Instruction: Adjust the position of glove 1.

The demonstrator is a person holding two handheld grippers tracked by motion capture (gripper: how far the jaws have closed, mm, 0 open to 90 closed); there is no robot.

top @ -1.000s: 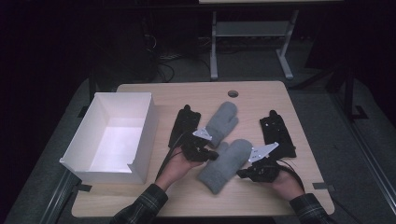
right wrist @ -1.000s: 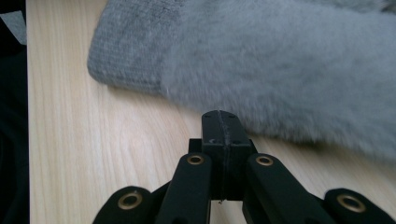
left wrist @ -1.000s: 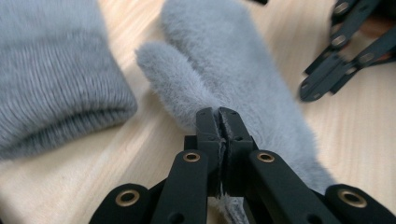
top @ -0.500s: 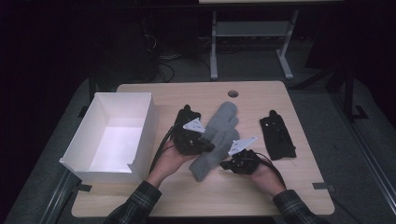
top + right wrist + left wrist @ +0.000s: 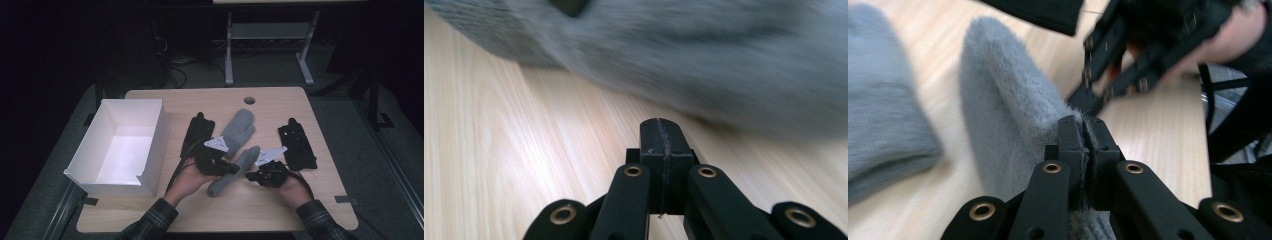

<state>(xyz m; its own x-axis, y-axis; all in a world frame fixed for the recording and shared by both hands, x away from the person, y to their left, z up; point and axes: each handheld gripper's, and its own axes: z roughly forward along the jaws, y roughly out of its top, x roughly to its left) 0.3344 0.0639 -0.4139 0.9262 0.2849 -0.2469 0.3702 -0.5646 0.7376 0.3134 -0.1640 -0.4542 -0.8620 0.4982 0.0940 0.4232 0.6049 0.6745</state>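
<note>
Two grey mittens lie near the table's middle. The far mitten rests flat, and the near mitten is bunched and stands on edge between my hands. My left gripper is shut on the near mitten, with its fuzzy fabric pinched between the jaws. My right gripper sits just right of that mitten, its jaws pressed together with nothing between them. The mitten is a blur just beyond them. The right gripper also shows close behind the pinch point.
An open white box stands at the table's left. Two black flat holders lie on the wood, one left of the mittens and one to the right. A round hole sits near the far edge of the table.
The near mitten, spread flat a second ago, is now gathered narrow and on edge. My right gripper has moved left toward the left one and no longer grips the mitten.
</note>
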